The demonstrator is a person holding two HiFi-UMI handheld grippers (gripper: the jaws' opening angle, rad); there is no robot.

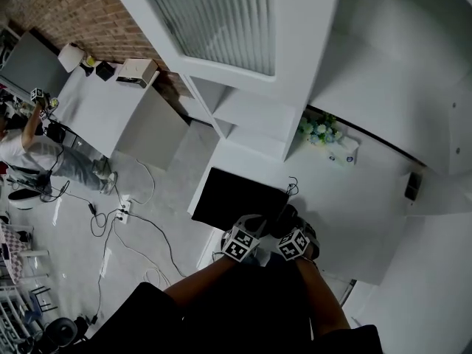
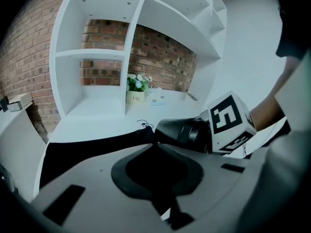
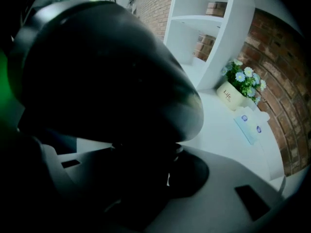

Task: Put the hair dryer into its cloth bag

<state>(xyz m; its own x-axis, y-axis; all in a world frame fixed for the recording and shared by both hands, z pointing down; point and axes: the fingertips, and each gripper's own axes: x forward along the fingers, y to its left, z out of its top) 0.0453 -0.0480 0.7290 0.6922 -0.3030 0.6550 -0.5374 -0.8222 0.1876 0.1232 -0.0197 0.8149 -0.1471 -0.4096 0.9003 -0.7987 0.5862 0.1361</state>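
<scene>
Clamps right gripper (image 3: 170,164) on dryer (image 3: 107,67) handle, barrel pointing at bag (image 1: 236,198) mouth, just beside it. Pinches bag's near edge in left gripper (image 2: 155,154), jaws almost together on black cloth. Leaves rest of bag flat on white counter (image 1: 346,198), dryer outside.

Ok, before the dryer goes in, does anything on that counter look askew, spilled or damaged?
Nothing stands out. The cloth bag lies spread on the white counter, one edge pinched in the left gripper; the right gripper holds the hair dryer beside that edge. The flower pot stands upright, and nothing is spilled.
</scene>
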